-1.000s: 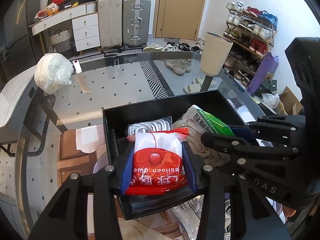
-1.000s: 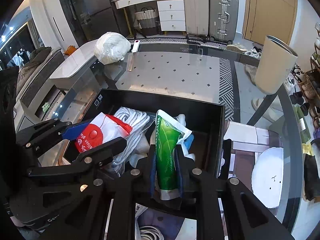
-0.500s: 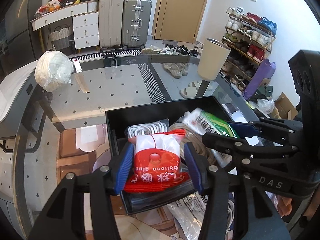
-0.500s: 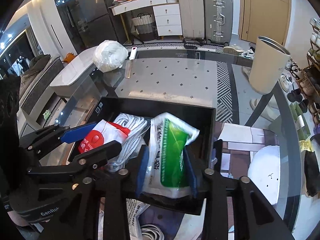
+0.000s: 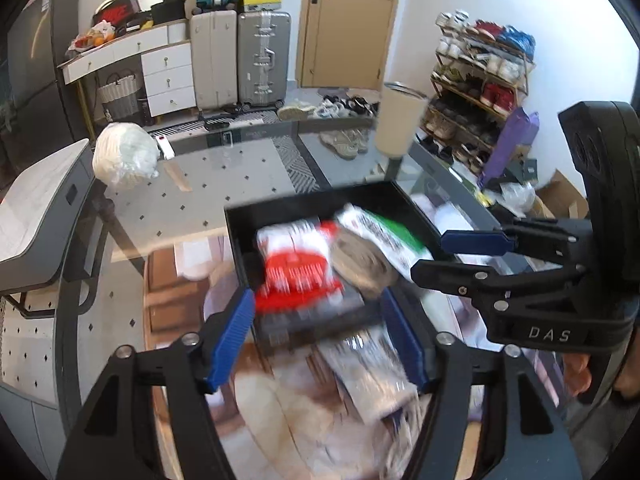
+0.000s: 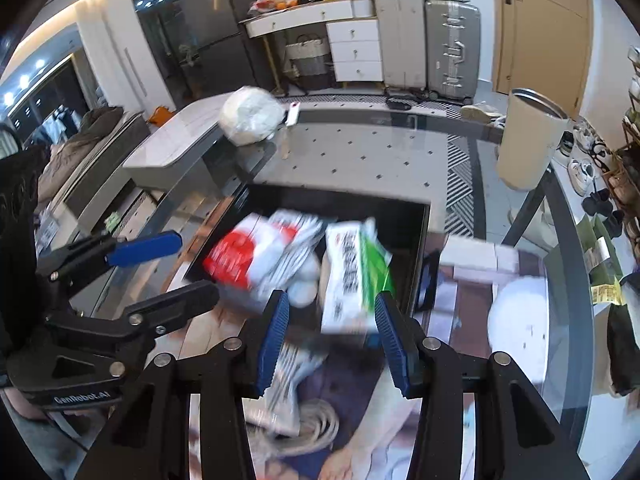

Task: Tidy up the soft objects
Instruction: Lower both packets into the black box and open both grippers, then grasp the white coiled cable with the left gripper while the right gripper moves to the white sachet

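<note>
Box: black. Packet inside: red and white. Second packet: green and white with dark print. Gripper pads: blue, on black frames. Floor under glass table: pale with small dark diamonds. Bundle on table: white.

Green packet between parted tongs

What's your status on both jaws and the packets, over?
Left gripper open, empty. Right gripper open, empty. Red packet and green packet both in the black box, image blurred. Nothing blocking the box.
</note>
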{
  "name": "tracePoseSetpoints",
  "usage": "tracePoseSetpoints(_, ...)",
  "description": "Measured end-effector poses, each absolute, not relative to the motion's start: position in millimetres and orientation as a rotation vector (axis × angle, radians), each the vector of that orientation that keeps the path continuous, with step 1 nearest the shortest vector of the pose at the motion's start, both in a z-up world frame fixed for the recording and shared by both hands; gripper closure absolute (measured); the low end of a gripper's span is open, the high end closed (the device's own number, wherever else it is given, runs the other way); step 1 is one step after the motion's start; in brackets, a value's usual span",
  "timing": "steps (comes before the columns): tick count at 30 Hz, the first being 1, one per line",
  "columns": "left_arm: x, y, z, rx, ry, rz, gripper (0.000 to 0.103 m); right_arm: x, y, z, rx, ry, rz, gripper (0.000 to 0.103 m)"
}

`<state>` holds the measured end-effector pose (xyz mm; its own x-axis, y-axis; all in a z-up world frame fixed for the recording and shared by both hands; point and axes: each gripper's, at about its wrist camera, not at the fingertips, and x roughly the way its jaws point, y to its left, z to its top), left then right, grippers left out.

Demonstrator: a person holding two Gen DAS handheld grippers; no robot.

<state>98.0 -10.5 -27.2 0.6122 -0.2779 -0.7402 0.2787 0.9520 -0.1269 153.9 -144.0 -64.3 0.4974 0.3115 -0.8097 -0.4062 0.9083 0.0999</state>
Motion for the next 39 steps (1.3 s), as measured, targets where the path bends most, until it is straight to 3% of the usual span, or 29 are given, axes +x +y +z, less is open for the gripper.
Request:
tracePoseSetpoints(8,47.4,-18.9,-69.8,0.065,0.985,-0.385,0.030,98.3,-147.8,-106.4,-0.171,1.088,0.510,0.053)
tracePoseSetpoints(16,35.2,-68.7,-87.4,0.155,1.042,-0.520,0.033,105.6,-162.8,-126.5,-0.158,1.144,0.453,0.053)
tracePoseSetpoints(17,35.2,-78.8,-87.6,0.171,1.044,-0.528,0.046,109.6,-165.1,-124.2,-0.157,1.143,0.450,0.053)
tracePoseSetpoints(18,36.4,-85.5,-89.8,0.184,1.062,-0.545,0.071,109.1,-164.9,-123.3,-0.159,1.140,0.452,0.053)
tracePoseSetpoints(20,38.0,-92.6,-97.9,0.191,1.113,-0.574,0.082,108.0,-164.8,-123.0,-0.163,1.141,0.451,0.053)
tracePoseSetpoints(26,26.1,-69.9,-98.5,0.157,1.181,-0.564,0.083,117.3,-155.0,-120.3,-0.142,1.137,0.465,0.052)
tracePoseSetpoints(30,16.4,-28.4,-97.0,0.087,1.197,-0.495,0.083,122.1,-139.0,-121.3,-0.109,1.130,0.498,0.032)
tracePoseSetpoints(39,6.2,-9.1,-89.0,0.051,1.218,-0.455,0.083,134.4,-77.3,-134.4,-0.128,1.147,0.530,0.031)
